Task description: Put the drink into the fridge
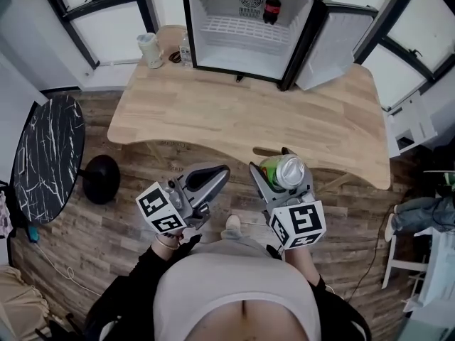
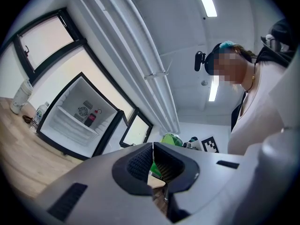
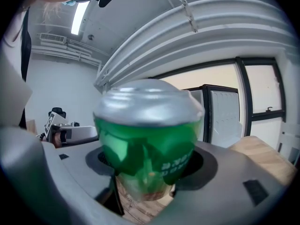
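Closest in is the person's torso, standing off the near edge of the wooden table (image 1: 234,119). Both grippers are held over the floor just short of that edge.

Right gripper (image 1: 282,174): jaws spread to the width of a green drink can (image 3: 147,139) and closed on its sides. The can is upright, with its silver top towards the head camera. The grip looks square, and no slip is evident.

Left gripper (image 1: 220,171): jaws brought together or very nearly so, with nothing between them. It is idle.

Mini fridge (image 1: 202,20): stands at the far edge of the table, right of centre, with its door (image 1: 334,45) swung fully open to the right. A cola bottle (image 1: 271,8) stands at the back right of the white wire shelf (image 1: 227,27). The rest of the shelf and the compartment floor below it are bare. A cup (image 1: 149,50) and a small water bottle (image 1: 185,48) stand at the far left corner, just beside the fridge.

Assessment: the carry is in hand and placement is not yet begun, with the whole depth of the table still to cross.

Recommendations:
- Keep the can vertical and the clamp steady during the carry.
- Bring the can in straight through the opening, towards the left or centre and well apart from the cola bottle.
- Enter high enough to pass over the front lip of the cabinet.
- Seat the base flat before the jaws part, because a can may rock on the wire shelf.
- Draw the gripper straight back out.
- Keep the left gripper clear of the door.
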